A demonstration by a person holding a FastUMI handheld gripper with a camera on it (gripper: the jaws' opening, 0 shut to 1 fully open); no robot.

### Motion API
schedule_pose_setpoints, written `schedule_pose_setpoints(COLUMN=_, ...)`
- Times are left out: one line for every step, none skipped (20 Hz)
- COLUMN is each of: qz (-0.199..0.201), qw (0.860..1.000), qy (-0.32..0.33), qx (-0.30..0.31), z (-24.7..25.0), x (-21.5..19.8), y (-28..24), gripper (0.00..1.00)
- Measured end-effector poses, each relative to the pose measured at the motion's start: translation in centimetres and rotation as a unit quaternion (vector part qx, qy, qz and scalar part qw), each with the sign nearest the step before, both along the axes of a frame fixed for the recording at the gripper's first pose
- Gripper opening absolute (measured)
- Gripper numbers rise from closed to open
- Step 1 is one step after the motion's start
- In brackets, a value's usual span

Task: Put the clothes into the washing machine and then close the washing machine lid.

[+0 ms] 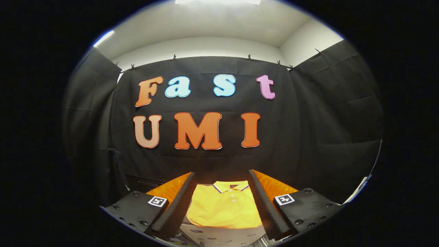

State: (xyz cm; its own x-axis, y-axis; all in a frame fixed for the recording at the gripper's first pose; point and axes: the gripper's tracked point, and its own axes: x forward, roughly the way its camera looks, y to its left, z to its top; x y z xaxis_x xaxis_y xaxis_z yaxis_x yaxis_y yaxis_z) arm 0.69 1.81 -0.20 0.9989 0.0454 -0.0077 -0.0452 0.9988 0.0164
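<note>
Yellow polo shirt (224,207), folded flat, collar trimmed and buttoned placket showing, lies on an orange surface (274,187). Gripper (222,206) hovers spread wide; shirt sits between and just ahead of its fingers, untouched.

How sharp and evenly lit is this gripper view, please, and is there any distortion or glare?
Gripper view: strong fisheye bending, so the booth walls bow outward; a ceiling light blows out to white; the folded yellow polo shirt is bright and sharp, seen between the open gripper's fingers; the grey surface under the shirt is dim.
</note>
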Motion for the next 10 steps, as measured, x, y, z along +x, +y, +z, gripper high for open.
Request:
schedule_pose_setpoints(qz=0.001, qw=1.0, qy=0.001, qx=0.002, z=-0.1, x=-0.1, y=0.1, gripper=0.98)
schedule_pose_setpoints(qz=0.001, qw=1.0, qy=0.003, qx=0.001, z=-0.3, x=-0.1, y=0.1, gripper=0.98)
schedule_pose_setpoints(qz=-0.001, qw=1.0, qy=0.001, qx=0.001, z=-0.2, x=-0.1, y=0.0, gripper=0.98)
schedule_pose_setpoints(qz=-0.002, qw=1.0, qy=0.0, qx=0.001, z=-0.2, x=-0.1, y=-0.1, gripper=0.98)
schedule_pose_setpoints(qz=-0.004, qw=1.0, qy=-0.002, qx=0.001, z=-0.1, x=-0.3, y=0.0, gripper=0.98)
schedule_pose_setpoints(qz=-0.006, qw=1.0, qy=-0.007, qx=0.002, z=0.1, x=-0.4, y=0.0, gripper=0.98)
schedule_pose_setpoints(qz=-0.006, qw=1.0, qy=-0.012, qx=0.002, z=0.3, x=-0.5, y=0.1, gripper=0.98)
schedule_pose_setpoints(qz=-0.007, qw=1.0, qy=-0.017, qx=0.001, z=0.4, x=-0.6, y=0.2, gripper=0.98)
schedule_pose_setpoints(qz=-0.008, qw=1.0, qy=-0.023, qx=0.001, z=0.5, x=-0.9, y=0.1, gripper=0.98)
schedule_pose_setpoints(qz=-0.009, qw=1.0, qy=-0.027, qx=0.003, z=0.6, x=-1.3, y=-0.1, gripper=0.98)
